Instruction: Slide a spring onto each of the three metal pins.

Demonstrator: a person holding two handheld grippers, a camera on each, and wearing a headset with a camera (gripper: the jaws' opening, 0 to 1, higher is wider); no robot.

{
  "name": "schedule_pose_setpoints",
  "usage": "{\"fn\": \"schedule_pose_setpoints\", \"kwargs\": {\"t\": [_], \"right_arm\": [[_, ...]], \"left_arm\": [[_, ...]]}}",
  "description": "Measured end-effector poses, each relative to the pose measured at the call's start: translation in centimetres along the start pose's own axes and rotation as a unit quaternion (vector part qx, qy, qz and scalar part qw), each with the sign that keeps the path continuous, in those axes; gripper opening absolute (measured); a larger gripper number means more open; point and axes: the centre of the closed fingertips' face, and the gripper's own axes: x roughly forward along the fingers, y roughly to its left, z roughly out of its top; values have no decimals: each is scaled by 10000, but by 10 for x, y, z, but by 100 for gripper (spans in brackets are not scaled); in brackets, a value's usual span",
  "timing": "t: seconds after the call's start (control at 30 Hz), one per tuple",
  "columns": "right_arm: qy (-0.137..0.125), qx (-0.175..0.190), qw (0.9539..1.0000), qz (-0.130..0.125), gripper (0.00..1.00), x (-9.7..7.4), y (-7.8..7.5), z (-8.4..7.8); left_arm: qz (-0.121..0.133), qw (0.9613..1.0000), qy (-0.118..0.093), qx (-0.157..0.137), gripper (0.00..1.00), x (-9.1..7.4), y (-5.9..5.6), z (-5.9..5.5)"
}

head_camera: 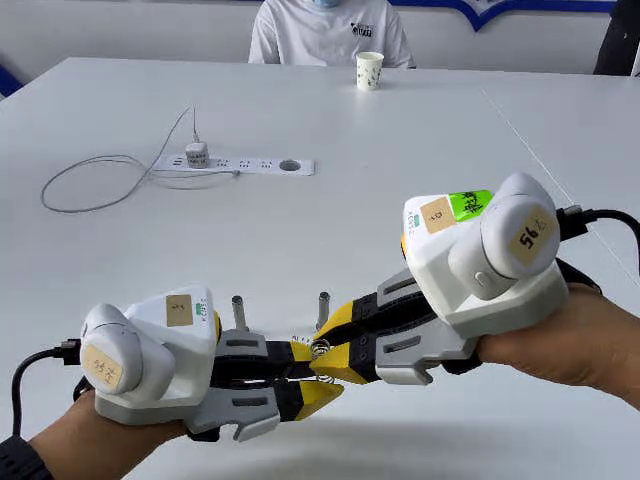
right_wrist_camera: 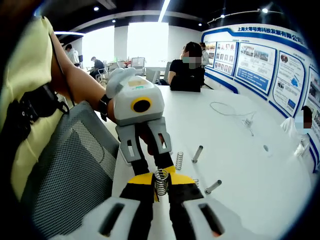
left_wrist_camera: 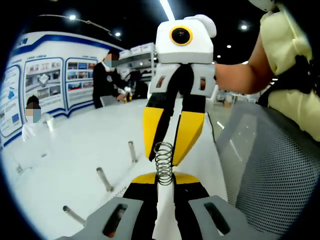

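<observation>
Two hand-held grippers meet tip to tip low over the white surface [head_camera: 420, 180], with a small coil spring [head_camera: 320, 347] caught between them. Left gripper [left_wrist_camera: 162, 180] has its yellow-tipped jaws drawn to a narrow slot and clamped on one end of the spring. Right gripper [right_wrist_camera: 161, 181], reaching in from 2 o'clock in the head view, has its jaws pinched on the other end (which pair carries the load cannot be told). In the left gripper view the three metal pins [left_wrist_camera: 104, 179] stand bare in a row at 8 to 10 o'clock of the spring, apart from it. A second spring [right_wrist_camera: 179, 160] stands on the surface just beside one pin in the right gripper view. Farther off, at 11 o'clock in the head view, lie a white power strip [head_camera: 235, 163] and its looped cable [head_camera: 100, 158]. A paper cup [head_camera: 369, 70] sits at 12 o'clock, in front of a seated person [head_camera: 325, 30].
</observation>
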Motion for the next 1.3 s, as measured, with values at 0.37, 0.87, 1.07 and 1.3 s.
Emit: {"fn": "schedule_pose_setpoints", "kwargs": {"t": [0.37,0.87,1.07,1.3], "right_arm": [[-107,166,9998,-94,11,-5,-5,-4],[-150,318,9988,-347,11,-20,-19,-10],[-145,409,9977,-516,11,-30,-29,-17],[-137,527,9960,-707,11,-41,-39,-25]], "left_arm": [[83,10000,-12,36,11,0,4,1],[364,9993,10,-73,22,-10,16,-4],[493,9987,0,-121,25,-18,19,-5],[706,9973,-1,-217,30,-30,26,-10]]}}
